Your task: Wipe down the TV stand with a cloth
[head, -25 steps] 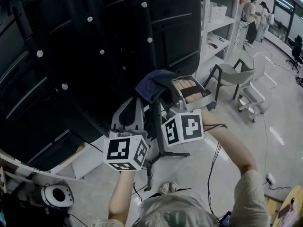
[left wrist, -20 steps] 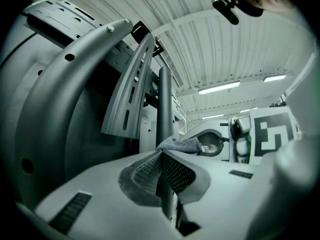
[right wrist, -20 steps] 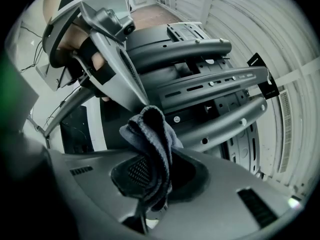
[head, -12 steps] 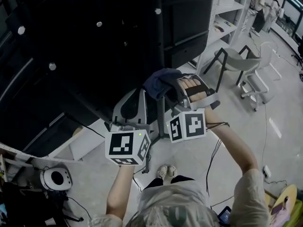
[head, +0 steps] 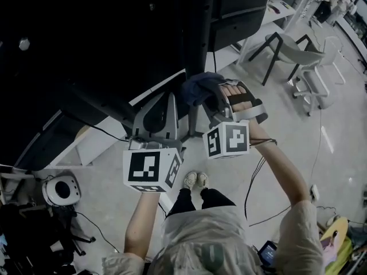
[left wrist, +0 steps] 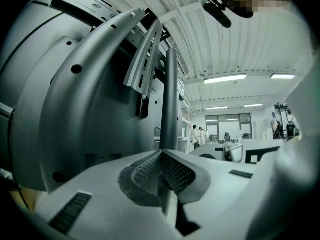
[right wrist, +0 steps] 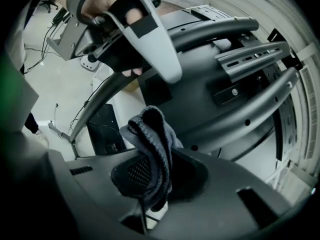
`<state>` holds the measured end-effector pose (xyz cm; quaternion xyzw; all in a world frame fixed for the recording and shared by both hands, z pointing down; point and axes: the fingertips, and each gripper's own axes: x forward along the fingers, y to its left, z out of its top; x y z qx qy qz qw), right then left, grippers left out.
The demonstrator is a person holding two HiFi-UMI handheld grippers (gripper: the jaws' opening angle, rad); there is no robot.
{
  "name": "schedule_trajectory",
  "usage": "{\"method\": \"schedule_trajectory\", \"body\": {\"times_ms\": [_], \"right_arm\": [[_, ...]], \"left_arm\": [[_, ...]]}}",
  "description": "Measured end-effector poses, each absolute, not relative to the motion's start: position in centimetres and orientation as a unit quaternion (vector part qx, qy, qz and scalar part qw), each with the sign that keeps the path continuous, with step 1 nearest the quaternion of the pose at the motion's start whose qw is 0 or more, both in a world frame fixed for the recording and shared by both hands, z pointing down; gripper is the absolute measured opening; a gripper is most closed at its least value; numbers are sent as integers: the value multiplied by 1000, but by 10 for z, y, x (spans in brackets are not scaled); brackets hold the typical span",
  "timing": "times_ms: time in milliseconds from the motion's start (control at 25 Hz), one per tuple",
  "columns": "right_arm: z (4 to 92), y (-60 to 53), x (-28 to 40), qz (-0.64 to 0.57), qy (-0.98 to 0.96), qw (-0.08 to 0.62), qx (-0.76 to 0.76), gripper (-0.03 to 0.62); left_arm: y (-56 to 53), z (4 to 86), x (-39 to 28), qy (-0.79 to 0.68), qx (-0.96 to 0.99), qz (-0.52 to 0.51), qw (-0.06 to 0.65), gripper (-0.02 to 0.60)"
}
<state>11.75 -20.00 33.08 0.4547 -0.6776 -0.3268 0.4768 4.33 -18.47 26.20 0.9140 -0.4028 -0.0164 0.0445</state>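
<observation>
Just changed: the right gripper (head: 211, 96) and the left gripper (head: 157, 103) have been carried lower along the TV stand (head: 199, 39) over the last second; the screen (head: 86, 39), earlier spread ahead of them, has been left above, and the floor (head: 275, 85) and the person's shoes (head: 196, 180) are now seen below them
Right gripper: jaws are closed on the cloth (head: 198, 87), which is pinched between them
Cloth: dark blue-grey, bunched, standing out past the jaw tips and held just beside the stand's upright post (left wrist: 171, 99), ahead and to the left of the right gripper; whether contact is made cannot be told
Left gripper: jaws are brought fully together and nothing is held; the post is seen rising just beyond their tips
Meaning for the task: a downward pass along the post is judged to be in hand, with the lower parts left to be wiped
Care called for: the cloth is to be kept pressed to the post, not merely carried past it
</observation>
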Motion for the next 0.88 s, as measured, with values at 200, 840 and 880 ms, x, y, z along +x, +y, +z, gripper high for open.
{"method": "schedule_trajectory", "body": {"times_ms": [200,840,880], "right_arm": [[376,-196,121,-311,-679,502,436,57],[502,-193,128,-259,-707,539,377,57],[510,-193,128,-256,-708,542,374,57]], "left_arm": [[-179,294,44,-407,911,-6,70,15],[-170,381,41,-431,895,36,108,15],[-169,387,41,-431,895,40,109,15]]}}
